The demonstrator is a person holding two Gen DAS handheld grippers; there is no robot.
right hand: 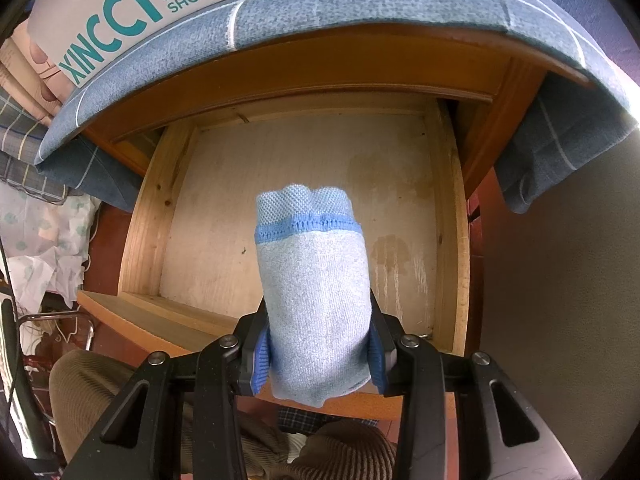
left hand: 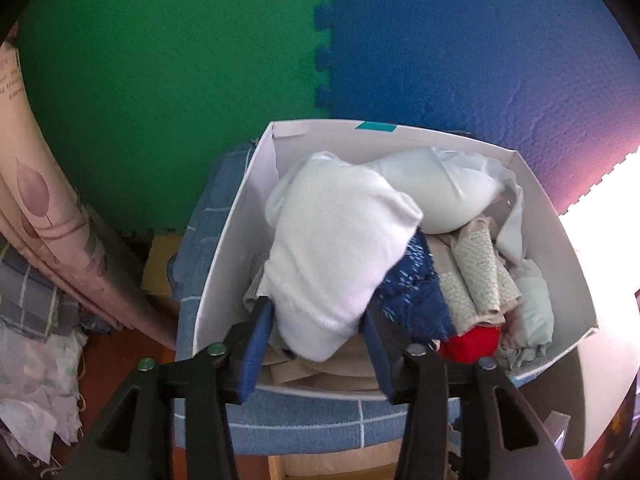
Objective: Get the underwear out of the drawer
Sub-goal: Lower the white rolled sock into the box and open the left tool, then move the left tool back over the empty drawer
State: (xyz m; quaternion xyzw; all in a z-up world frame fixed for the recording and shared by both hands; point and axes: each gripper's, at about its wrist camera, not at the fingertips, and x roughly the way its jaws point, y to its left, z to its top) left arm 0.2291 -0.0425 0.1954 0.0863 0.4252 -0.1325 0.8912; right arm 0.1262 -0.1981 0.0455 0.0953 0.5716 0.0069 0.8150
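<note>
Right tool clamps a rolled pale-blue underwear above the bare wooden drawer; left tool, parted, straddles a white garment in the shoebox, pads apparently slack; drop-off step, next carry the blue roll boxward

Daylight glare at right edge, fisheye warp

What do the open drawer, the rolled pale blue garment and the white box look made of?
Open drawer: pale unfinished wood, going by grain, knots and stains. Rolled pale blue garment: soft knit fabric with a mesh end and brighter blue stitched band. White box: probably smooth matte cardboard, with thin folded walls.
</note>
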